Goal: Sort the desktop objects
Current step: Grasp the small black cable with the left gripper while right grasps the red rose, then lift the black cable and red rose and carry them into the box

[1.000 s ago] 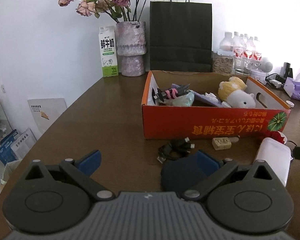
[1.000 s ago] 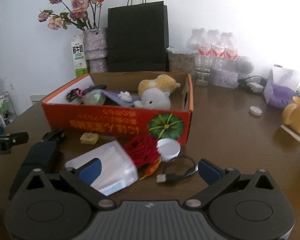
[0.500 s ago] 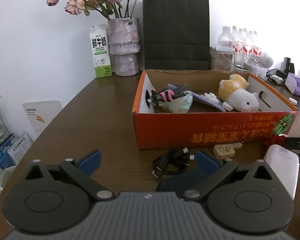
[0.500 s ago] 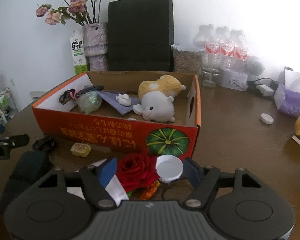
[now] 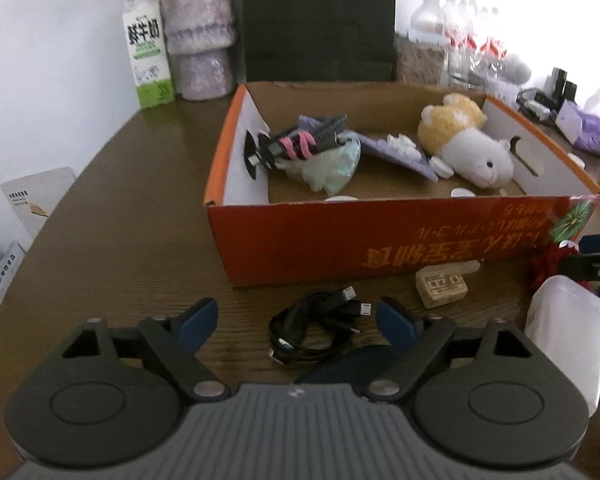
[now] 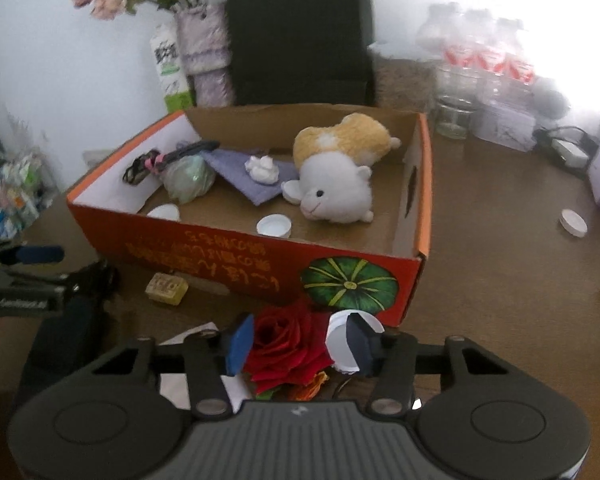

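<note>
My right gripper (image 6: 298, 344) has its pads (image 6: 240, 345) closed most of the way around the red rose (image 6: 288, 350), one pad on each side of the bloom. I judge contact on the left pad; the right pad also overlaps a white cap (image 6: 342, 344), so I cannot tell whether the hold is on the rose alone. The rose lies on the table just in front of the box (image 6: 236, 256), below its near right corner.

My left gripper (image 5: 296, 322) is open and empty, with the black cable (image 5: 316, 326) on the table between its pads and ahead of them. A tan block (image 5: 441, 287) lies to the right of the cable, against the box front. A white packet (image 5: 566, 336) lies further right.

Inside the box: plush toy (image 6: 336, 176), purple cloth (image 6: 246, 174), caps.

Recommendations for the step in hand, as my judgement:
- Finish closing gently; petals crush and slip.
- Check that the cap is not pinched with the bloom, since it could drop off mid-carry.
- Lift straight up before going far, to clear the near wall.
- Release over the bare floor near the middle, short of the plush.
- Keep the left gripper low and still, clear of the right one's path.
</note>
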### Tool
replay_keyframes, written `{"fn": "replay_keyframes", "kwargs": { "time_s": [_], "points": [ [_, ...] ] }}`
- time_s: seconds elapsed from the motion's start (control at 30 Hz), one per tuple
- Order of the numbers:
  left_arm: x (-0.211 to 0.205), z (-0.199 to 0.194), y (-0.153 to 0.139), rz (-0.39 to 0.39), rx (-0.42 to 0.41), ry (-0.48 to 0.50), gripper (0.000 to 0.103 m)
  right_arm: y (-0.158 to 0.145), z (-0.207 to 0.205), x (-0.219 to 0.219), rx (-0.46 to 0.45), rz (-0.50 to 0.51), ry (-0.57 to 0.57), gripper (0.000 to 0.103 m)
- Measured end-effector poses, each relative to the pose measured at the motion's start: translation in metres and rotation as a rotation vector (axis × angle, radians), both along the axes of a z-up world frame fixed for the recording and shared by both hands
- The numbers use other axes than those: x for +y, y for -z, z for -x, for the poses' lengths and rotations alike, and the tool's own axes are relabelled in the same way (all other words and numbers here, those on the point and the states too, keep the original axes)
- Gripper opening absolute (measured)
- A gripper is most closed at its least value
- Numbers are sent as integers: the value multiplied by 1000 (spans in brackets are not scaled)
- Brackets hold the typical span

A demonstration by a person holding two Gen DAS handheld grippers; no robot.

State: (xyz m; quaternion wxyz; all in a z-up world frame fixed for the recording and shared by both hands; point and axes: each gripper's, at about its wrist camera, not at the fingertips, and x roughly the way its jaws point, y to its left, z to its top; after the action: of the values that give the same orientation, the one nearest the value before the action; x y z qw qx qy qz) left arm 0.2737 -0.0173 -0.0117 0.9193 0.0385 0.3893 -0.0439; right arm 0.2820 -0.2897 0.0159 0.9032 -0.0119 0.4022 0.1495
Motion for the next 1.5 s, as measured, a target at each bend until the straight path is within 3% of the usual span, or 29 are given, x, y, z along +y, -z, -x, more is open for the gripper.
{"fn": "replay_keyframes", "kwargs": {
  "time_s": [0.13,0.37,0.6,0.8,1.5],
  "points": [
    [1,-8,4,27,35,11,79,2,-6,5,35,17,-38,42],
    [1,-13,7,51,50,25,49,3,-6,7,34,6,-55,33],
    [7,-10,2,84,27,9,38,-1,-3,3,16,-15,-54,25],
    [16,-4,-6,96,-1,-5,32,-6,2,-1,-4,-31,-41,24],
    [25,40,-62,120,-195,-28,31,-42,30,-15,-139,-84,-10,23]
  ]
}}
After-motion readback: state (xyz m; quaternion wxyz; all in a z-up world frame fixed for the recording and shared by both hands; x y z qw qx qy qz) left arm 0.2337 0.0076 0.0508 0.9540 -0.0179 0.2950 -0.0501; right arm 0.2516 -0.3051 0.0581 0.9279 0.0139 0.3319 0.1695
